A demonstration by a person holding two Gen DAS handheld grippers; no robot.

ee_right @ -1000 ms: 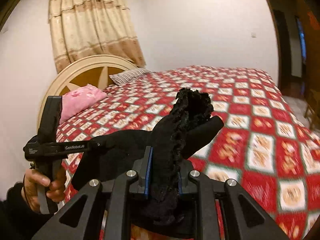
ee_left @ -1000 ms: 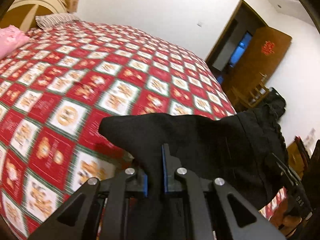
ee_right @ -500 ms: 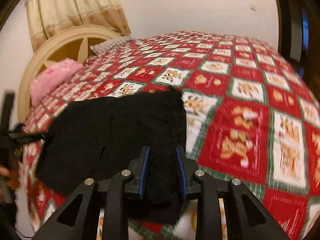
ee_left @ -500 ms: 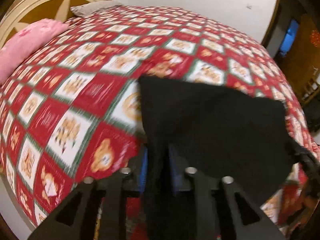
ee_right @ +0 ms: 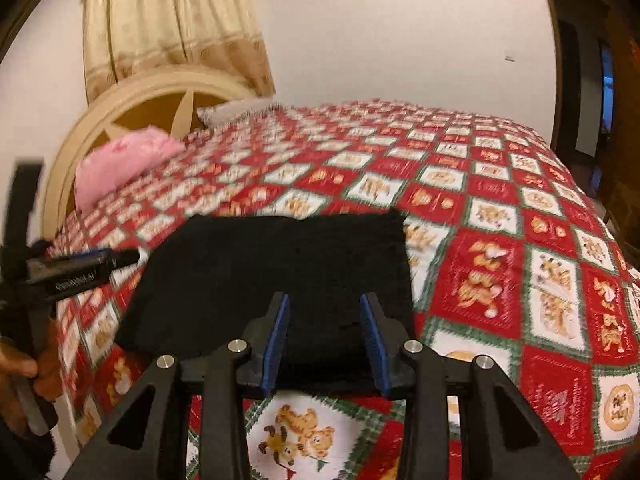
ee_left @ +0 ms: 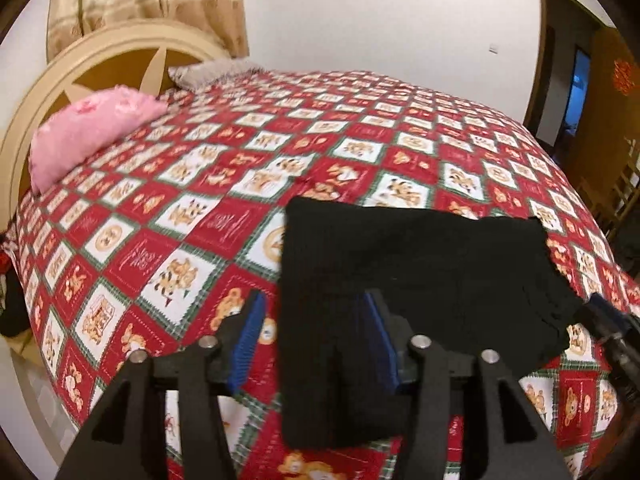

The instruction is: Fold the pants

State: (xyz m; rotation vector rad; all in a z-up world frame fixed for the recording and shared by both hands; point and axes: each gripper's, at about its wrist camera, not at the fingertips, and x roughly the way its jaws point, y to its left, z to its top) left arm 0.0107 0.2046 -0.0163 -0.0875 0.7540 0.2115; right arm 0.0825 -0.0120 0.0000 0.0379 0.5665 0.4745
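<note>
The black pants (ee_left: 412, 268) lie flat in a folded rectangle on the red checked bedspread (ee_left: 240, 168), near the bed's front edge. My left gripper (ee_left: 312, 312) is open, its jaws apart over the pants' near left corner, holding nothing. In the right wrist view the pants (ee_right: 280, 272) lie flat too. My right gripper (ee_right: 324, 312) is open over their near edge and empty. The left gripper (ee_right: 80, 268) also shows at the left there, and the right gripper's tip (ee_left: 604, 316) shows at the right in the left wrist view.
A pink pillow (ee_left: 92, 128) and a grey striped pillow (ee_left: 212, 72) lie by the round cream headboard (ee_left: 80, 64). A curtain (ee_right: 172, 28) hangs behind. A doorway and wooden door (ee_left: 580, 80) stand at the right.
Both grippers held the pants up, laid them down flat on the bed, then opened and let go. Both have drawn back slightly.
</note>
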